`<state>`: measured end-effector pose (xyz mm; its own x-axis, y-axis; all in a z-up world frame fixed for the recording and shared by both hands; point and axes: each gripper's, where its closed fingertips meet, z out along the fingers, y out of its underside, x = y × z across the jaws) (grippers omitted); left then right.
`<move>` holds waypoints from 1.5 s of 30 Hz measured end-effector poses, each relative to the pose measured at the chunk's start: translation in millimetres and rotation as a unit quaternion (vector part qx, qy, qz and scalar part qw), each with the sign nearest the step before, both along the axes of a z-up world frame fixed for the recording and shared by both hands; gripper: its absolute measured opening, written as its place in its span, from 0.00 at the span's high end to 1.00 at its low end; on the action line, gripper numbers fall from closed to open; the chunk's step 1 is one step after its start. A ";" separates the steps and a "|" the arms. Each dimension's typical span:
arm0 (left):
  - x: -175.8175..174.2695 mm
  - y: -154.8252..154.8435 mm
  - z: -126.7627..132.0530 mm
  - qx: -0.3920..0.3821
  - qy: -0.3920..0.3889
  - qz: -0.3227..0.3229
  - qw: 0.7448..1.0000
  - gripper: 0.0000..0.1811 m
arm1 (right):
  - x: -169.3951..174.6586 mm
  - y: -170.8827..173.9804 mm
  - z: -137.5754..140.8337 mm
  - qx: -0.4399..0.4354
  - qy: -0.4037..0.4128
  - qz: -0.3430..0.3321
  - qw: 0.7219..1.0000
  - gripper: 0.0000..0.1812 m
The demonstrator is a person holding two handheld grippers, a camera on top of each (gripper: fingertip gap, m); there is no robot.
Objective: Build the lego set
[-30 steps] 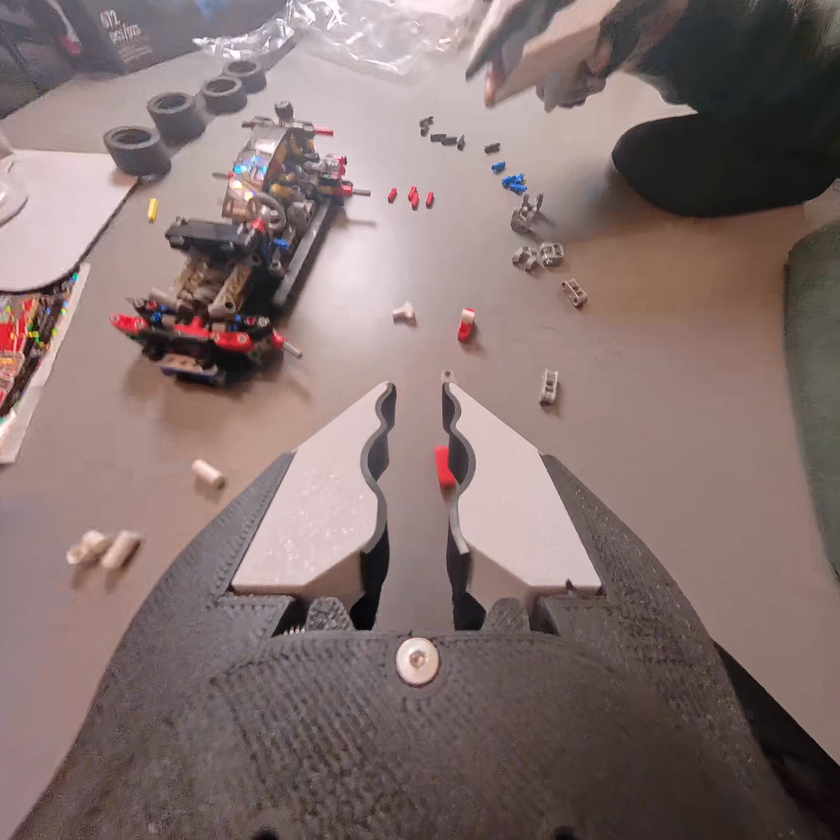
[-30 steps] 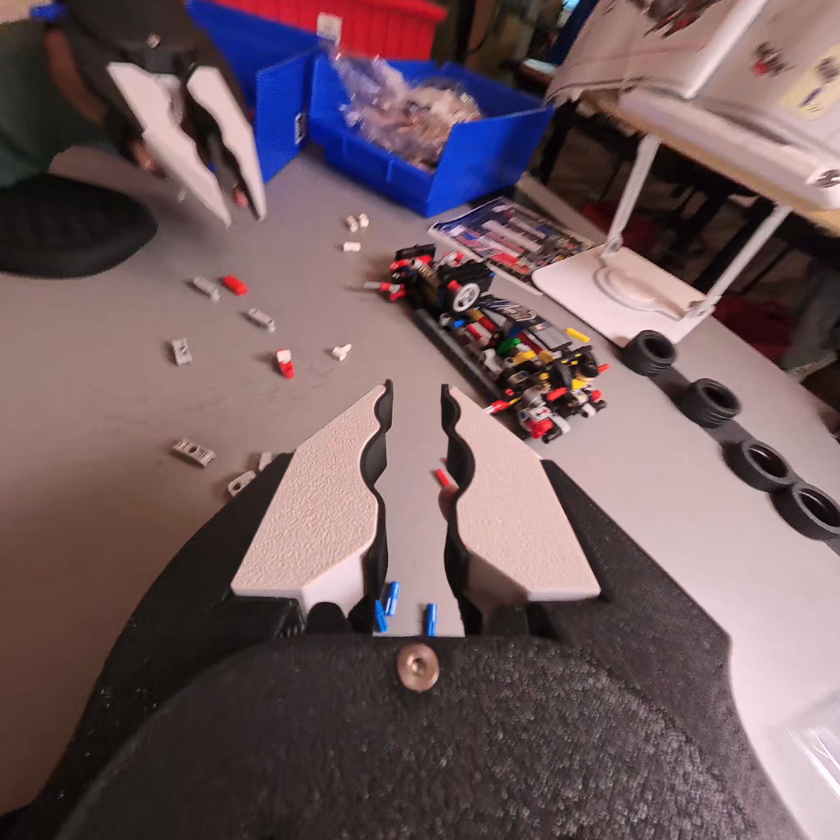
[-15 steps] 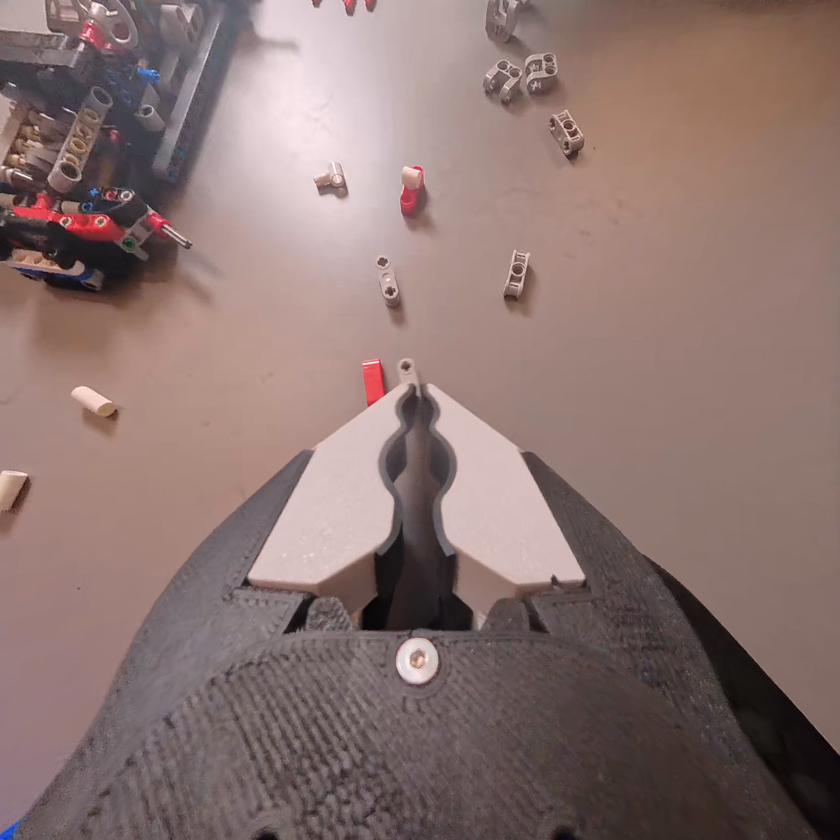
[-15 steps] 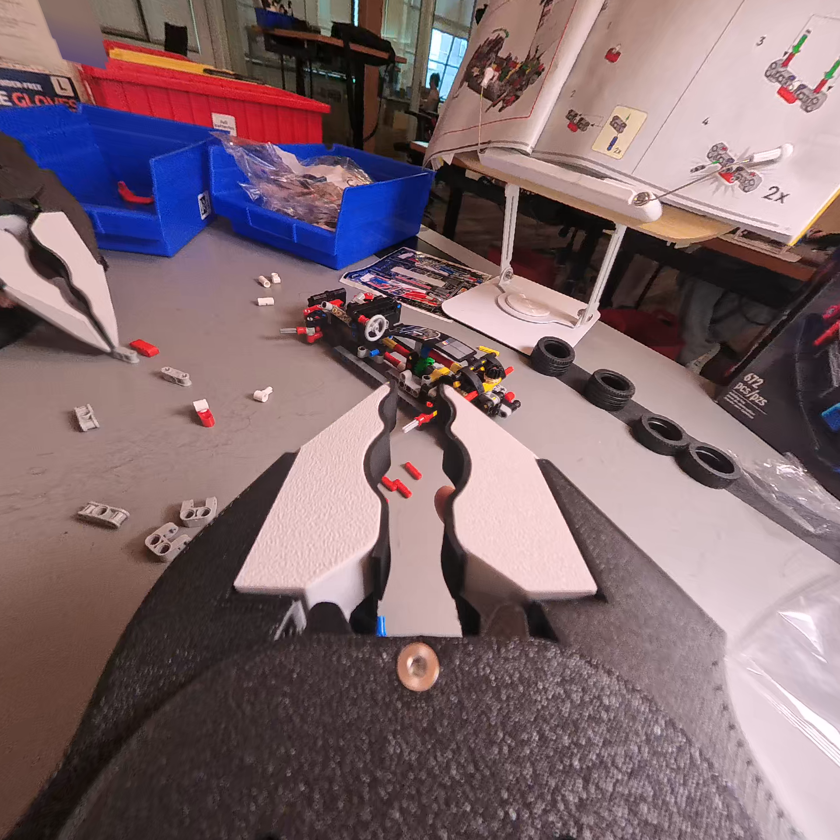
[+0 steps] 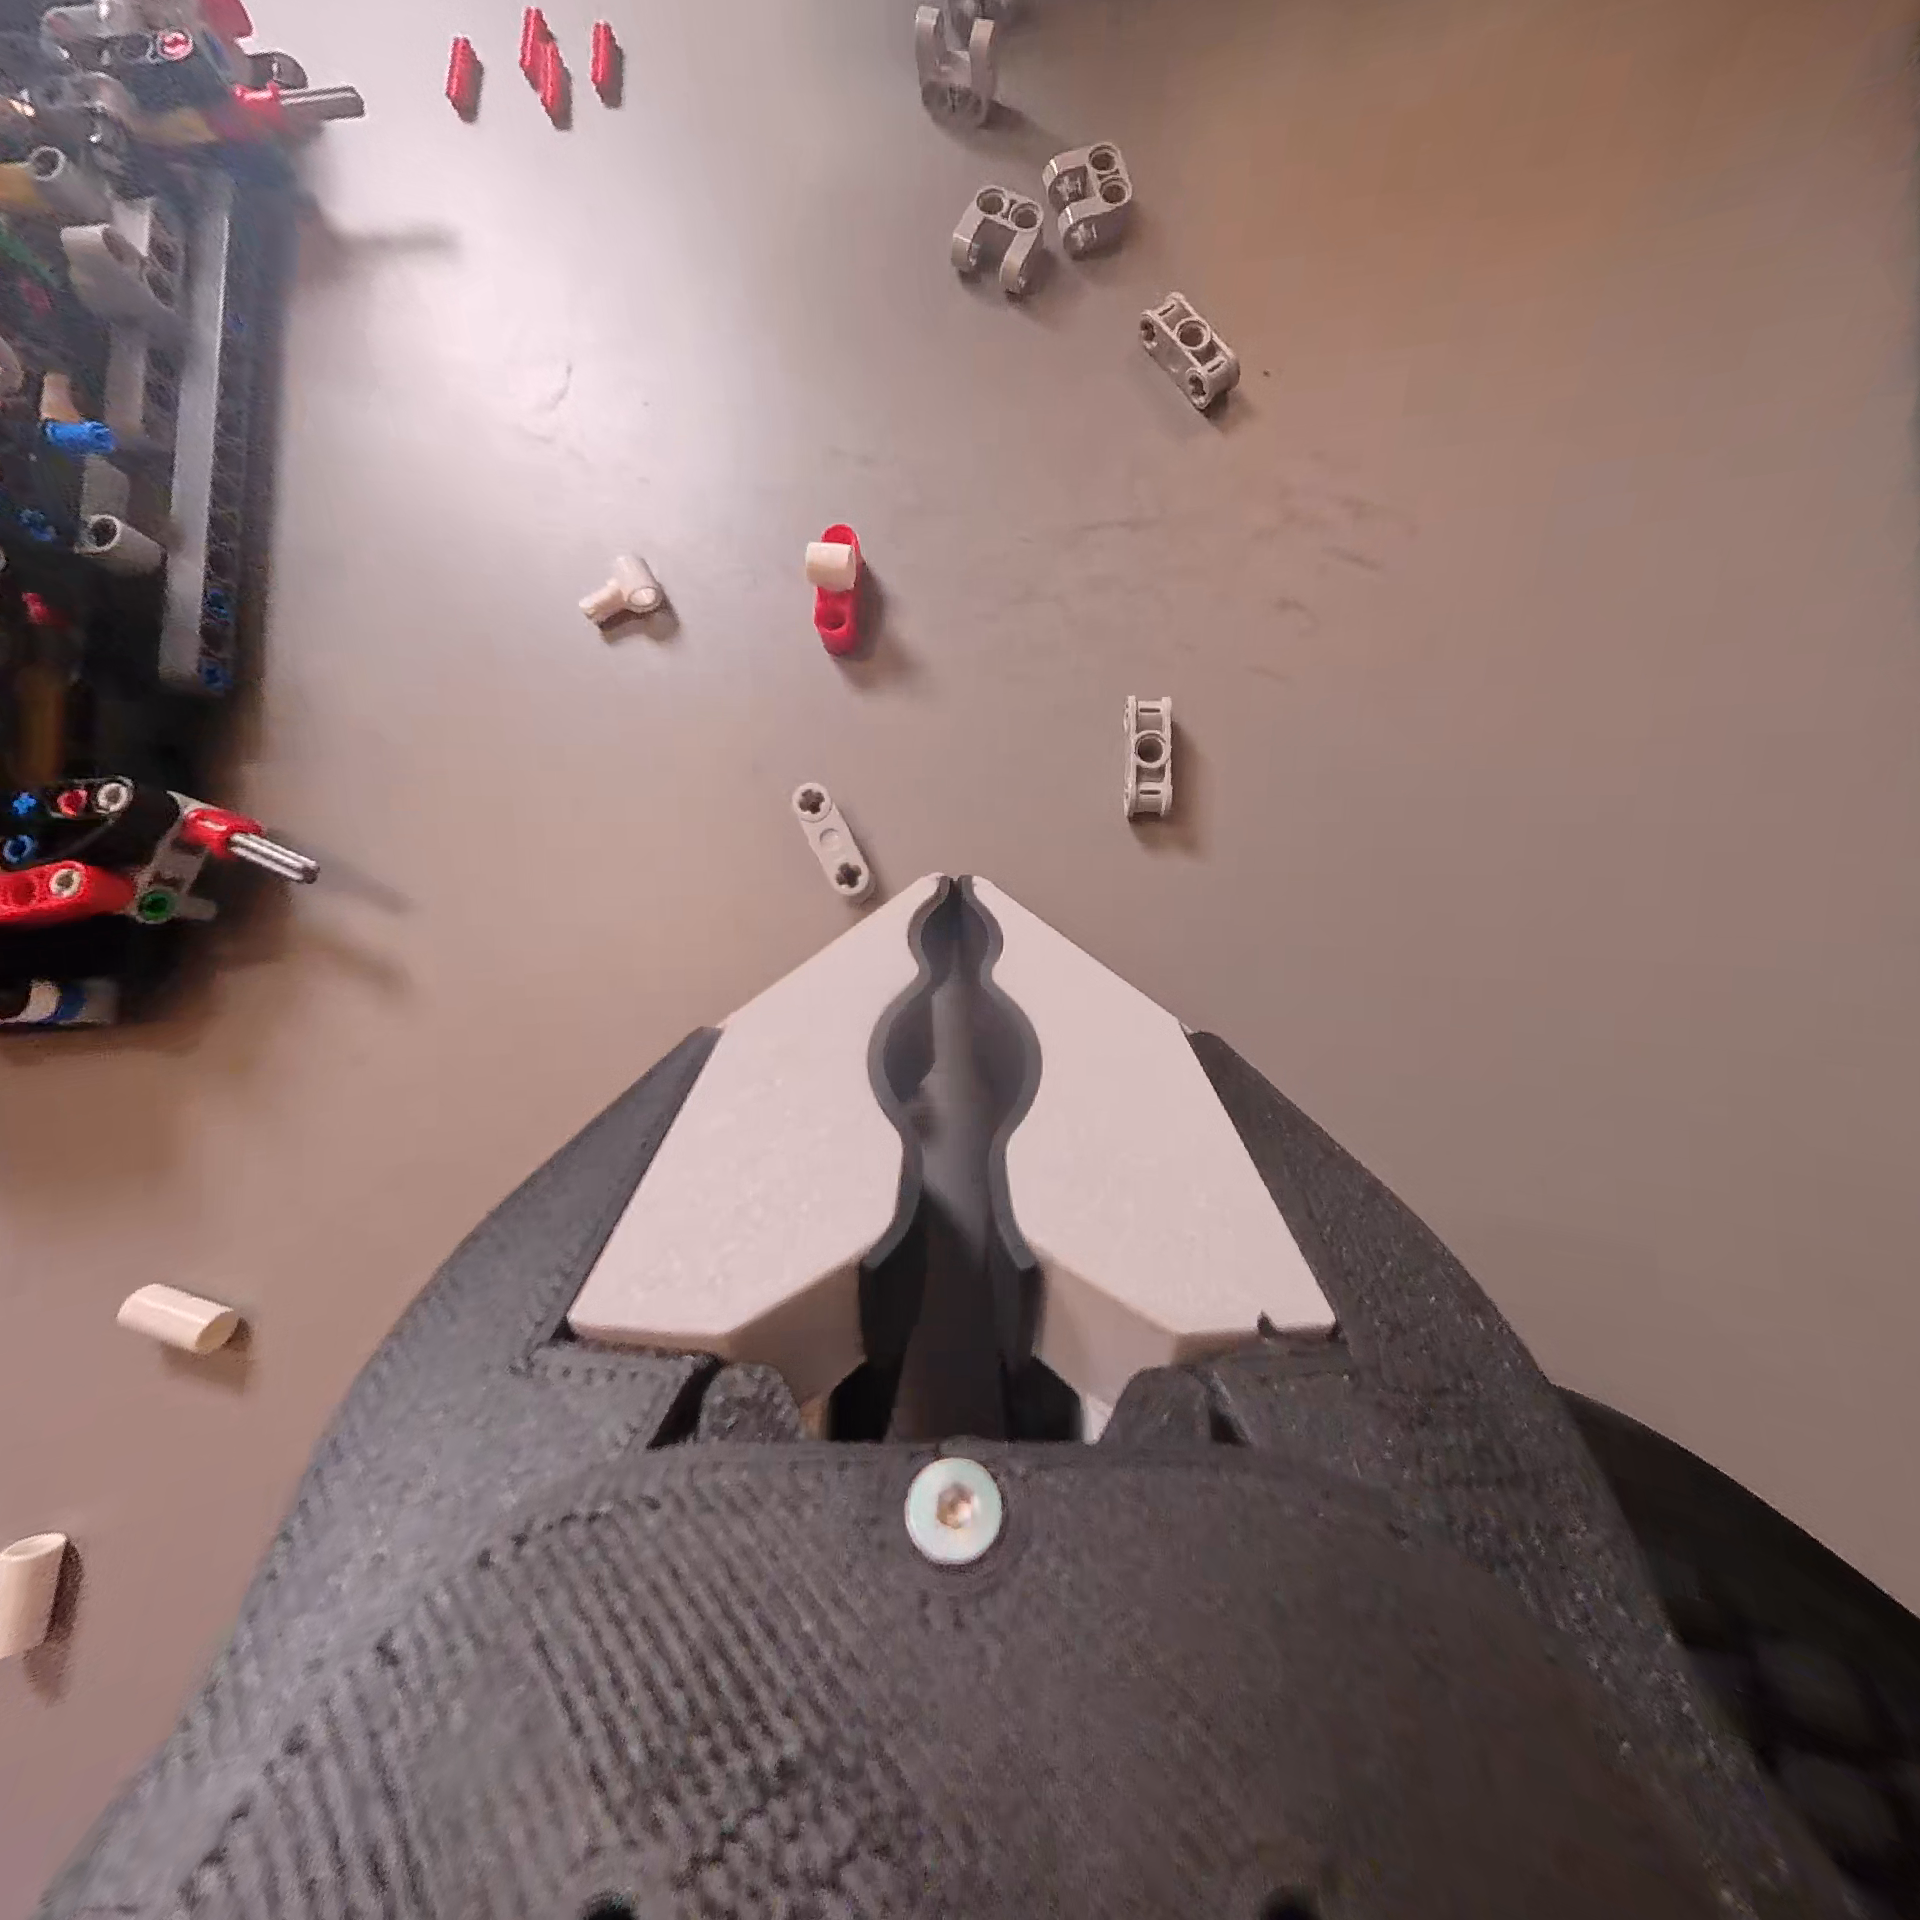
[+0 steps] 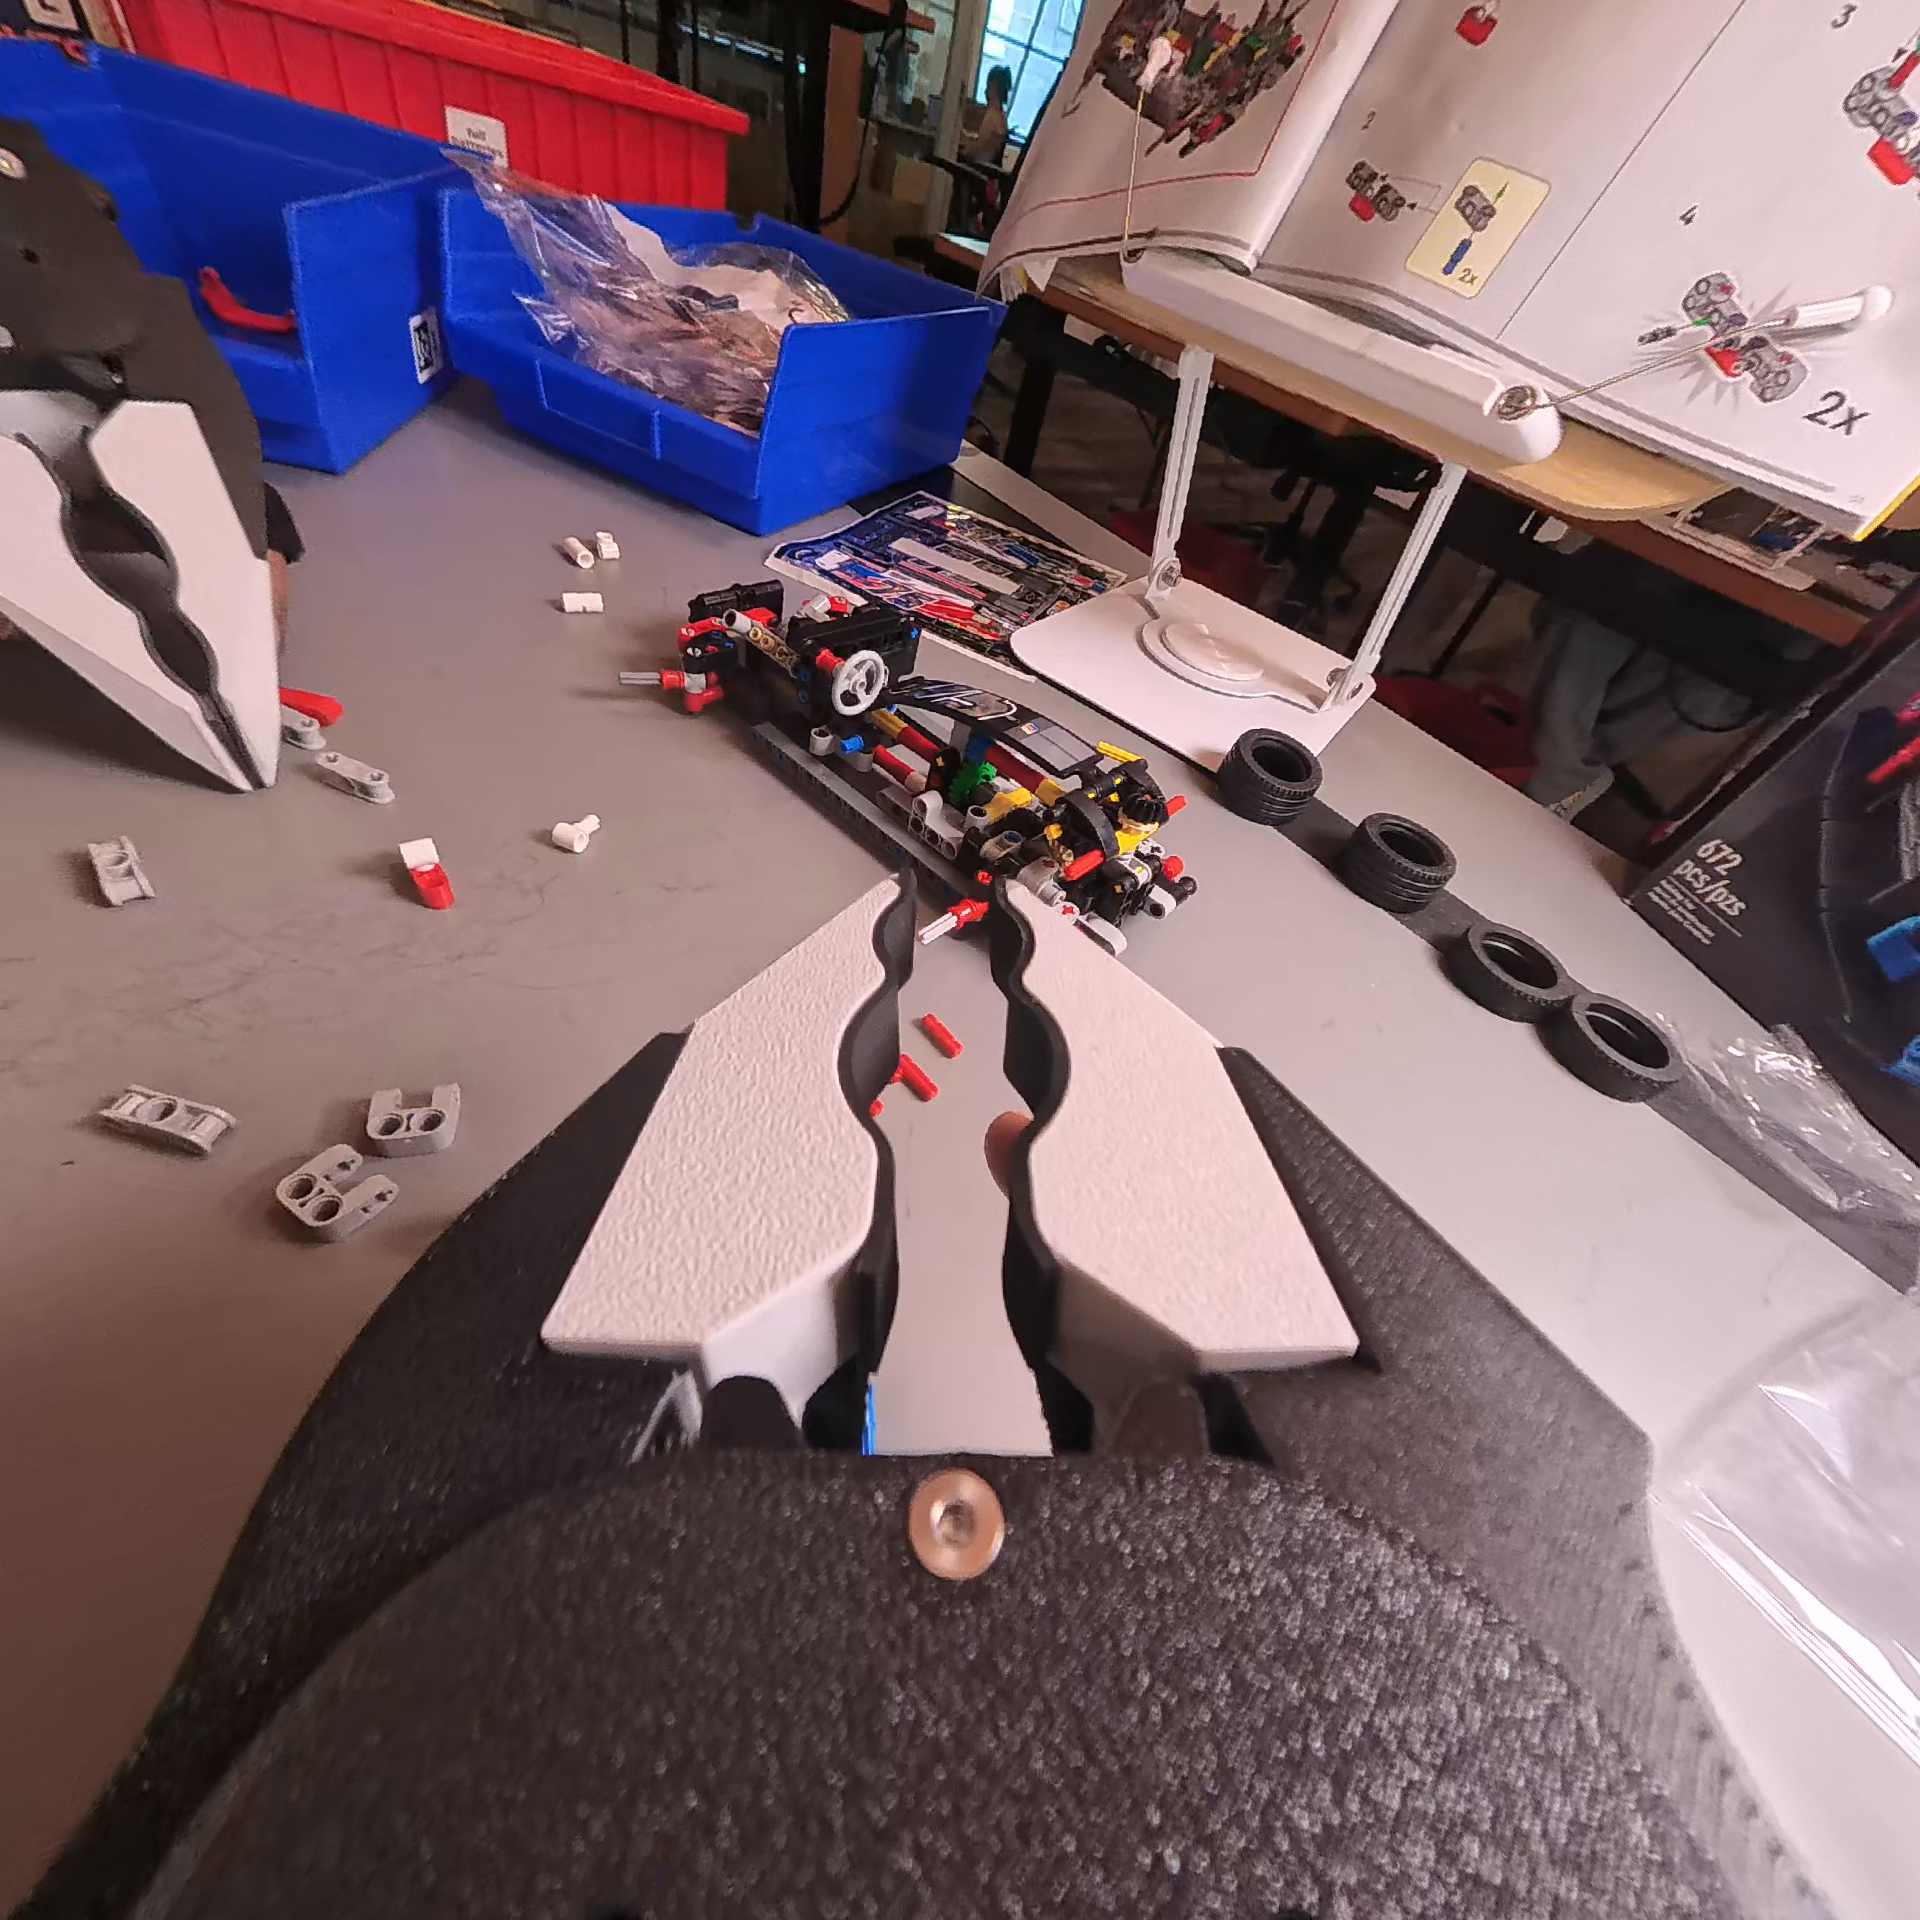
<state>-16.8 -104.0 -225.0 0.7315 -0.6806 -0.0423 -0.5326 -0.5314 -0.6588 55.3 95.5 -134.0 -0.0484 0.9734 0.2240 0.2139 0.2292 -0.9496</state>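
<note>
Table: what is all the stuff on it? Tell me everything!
Lego car: one, many colours, half-built, middle of the table.
Tyres: four, black, in a row right of the car.
Grey pieces: several, loose, left of the car.
White pieces: several, loose, left of the car.
Red pins: a few, in front of the car.
Bins: two blue, one red, at the far edge.
Instruction book: one, white, on a white stand.
Sticker sheet: one, blue, behind the car.
Box: one, black, far right.
Left gripper: jaws shut, tips down at the table.
Right gripper: jaws open, empty.
</note>
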 end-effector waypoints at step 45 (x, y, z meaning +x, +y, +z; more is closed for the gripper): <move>-19.6 4.9 34.2 0.117 -0.063 0.089 0.987 0.97 | 69.5 4.0 -89.0 -0.003 -0.343 0.073 0.936 0.93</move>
